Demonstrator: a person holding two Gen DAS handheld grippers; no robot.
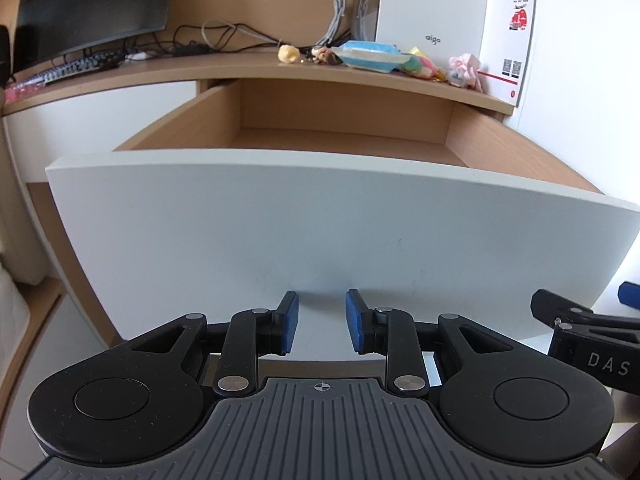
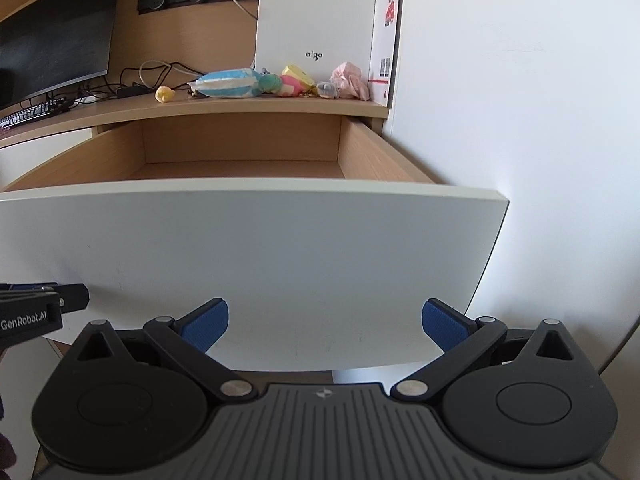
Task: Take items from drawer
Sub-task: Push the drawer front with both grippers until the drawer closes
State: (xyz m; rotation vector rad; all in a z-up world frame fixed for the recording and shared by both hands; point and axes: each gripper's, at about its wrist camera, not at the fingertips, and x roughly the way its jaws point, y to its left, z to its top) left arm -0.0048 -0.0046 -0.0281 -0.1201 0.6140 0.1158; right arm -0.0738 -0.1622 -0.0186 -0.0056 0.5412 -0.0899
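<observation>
The wooden drawer (image 1: 336,140) (image 2: 240,152) stands pulled out under the desk top; the part of its inside that I see holds nothing. Its white front panel (image 1: 320,232) (image 2: 256,264) fills the middle of both views. My left gripper (image 1: 322,322) is open, low before the panel, nothing between its blue pads. My right gripper (image 2: 325,326) is open wide, also low before the panel. On the desk lie a blue-white tissue pack (image 1: 370,56) (image 2: 226,84), a small yellow toy (image 1: 289,54) (image 2: 165,94), a colourful plush (image 1: 420,65) (image 2: 280,84) and a pink item (image 1: 464,68) (image 2: 350,80).
A white aigo box (image 1: 432,4) (image 2: 316,20) stands at the back of the desk against the white wall (image 2: 520,120). A monitor (image 1: 92,4) (image 2: 52,36), keyboard (image 1: 68,70) and cables (image 1: 224,36) occupy the left.
</observation>
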